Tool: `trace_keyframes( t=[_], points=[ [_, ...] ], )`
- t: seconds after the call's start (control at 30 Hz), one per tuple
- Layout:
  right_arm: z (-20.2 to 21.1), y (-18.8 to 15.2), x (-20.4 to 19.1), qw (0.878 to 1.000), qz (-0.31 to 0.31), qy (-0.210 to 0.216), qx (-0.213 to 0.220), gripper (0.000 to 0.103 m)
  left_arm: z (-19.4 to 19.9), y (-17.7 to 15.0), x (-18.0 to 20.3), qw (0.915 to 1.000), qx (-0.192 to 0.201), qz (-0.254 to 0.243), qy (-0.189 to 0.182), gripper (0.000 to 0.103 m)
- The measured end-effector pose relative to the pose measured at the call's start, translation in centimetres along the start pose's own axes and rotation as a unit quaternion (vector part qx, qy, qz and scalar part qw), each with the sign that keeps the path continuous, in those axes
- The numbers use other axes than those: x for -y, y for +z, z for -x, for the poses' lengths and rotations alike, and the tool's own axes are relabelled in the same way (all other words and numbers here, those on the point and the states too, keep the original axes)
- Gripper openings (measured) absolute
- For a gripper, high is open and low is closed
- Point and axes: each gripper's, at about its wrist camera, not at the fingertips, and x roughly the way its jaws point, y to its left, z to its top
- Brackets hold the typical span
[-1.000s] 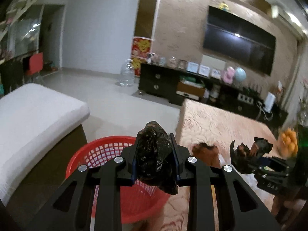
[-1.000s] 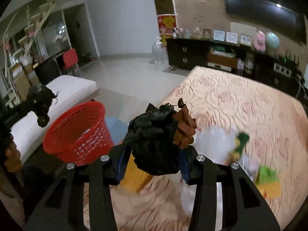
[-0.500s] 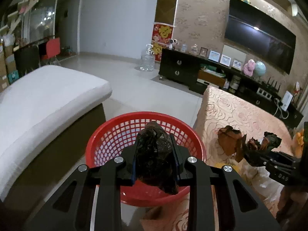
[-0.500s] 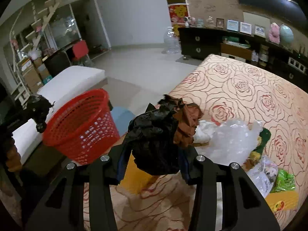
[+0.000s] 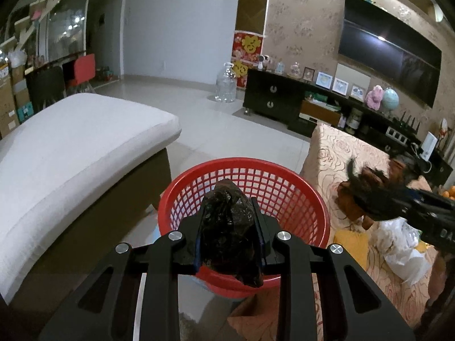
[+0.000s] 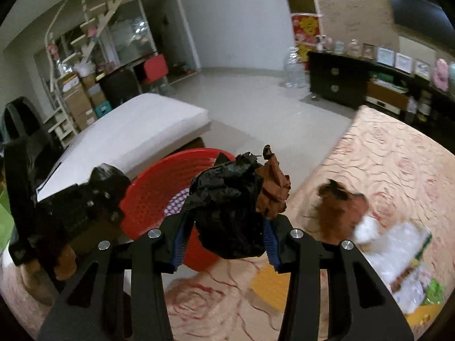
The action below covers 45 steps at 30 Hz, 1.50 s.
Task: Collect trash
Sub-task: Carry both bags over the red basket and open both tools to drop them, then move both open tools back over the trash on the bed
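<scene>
My left gripper (image 5: 229, 213) is shut on a crumpled black plastic wad (image 5: 227, 233) and hangs over the near rim of the red mesh basket (image 5: 244, 163) on the floor. My right gripper (image 6: 226, 227) is shut on a bigger black bag with brown paper (image 6: 273, 190) bunched into it, held above the table edge just right of the red mesh basket (image 6: 148, 193). In the left wrist view the right gripper (image 5: 398, 201) comes in from the right with its dark load. More trash lies on the rose-patterned table (image 6: 384, 164): a brown wad (image 6: 341, 213), a white plastic bag (image 6: 398, 244) and a yellow piece (image 6: 273, 284).
A white cushioned bench (image 5: 71, 147) stands left of the basket. Across the tiled floor are a dark TV cabinet (image 5: 273, 99) and a large clear water bottle (image 5: 226, 85). A green wrapper (image 6: 435, 292) lies at the table's right edge.
The left gripper has moved with its black wad from beside the table to over the basket. The right gripper has swung left toward the basket, still holding its bundle.
</scene>
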Motion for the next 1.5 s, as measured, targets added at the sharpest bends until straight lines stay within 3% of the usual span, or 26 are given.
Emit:
trace_keyframes(
  t=[0.37, 0.5, 0.6, 0.83, 0.97, 1.27, 1.5],
  points=[
    [-3.9, 2.0, -3.2, 0.999, 0.023, 0.030, -0.039, 0.045, -2.1, -0.1, -0.7, 0.9993, -0.037, 0.007, -0.003, 0.026],
    [-4.5, 1.8, -3.3, 0.998, 0.012, 0.039, -0.048, 0.057, -2.5, -0.1, -0.4, 0.9990, -0.044, 0.003, -0.007, 0.027],
    [-4.5, 1.6, -2.8, 0.998, -0.005, 0.043, -0.049, 0.069, -2.8, 0.0, -0.4, 0.9987, -0.050, 0.007, -0.011, 0.034],
    [-3.6, 1.8, -1.8, 0.998, -0.026, 0.042, -0.040, 0.071, -2.1, 0.1, -0.6, 0.9991, -0.035, 0.016, -0.019, 0.065],
    [-2.0, 1.8, -1.3, 0.999, -0.023, 0.024, -0.020, 0.071, -1.2, 0.3, -0.8, 0.9992, -0.015, 0.028, -0.024, 0.073],
    [2.6, 0.6, 1.1, 0.999, -0.024, -0.044, 0.018, 0.073, 0.6, 0.2, 0.5, 0.9990, 0.011, 0.020, -0.039, 0.076],
    [7.6, -3.0, 4.9, 0.991, -0.062, -0.107, 0.048, 0.078, 1.3, -0.5, 2.3, 0.9979, 0.016, 0.008, -0.062, 0.076]
  ],
)
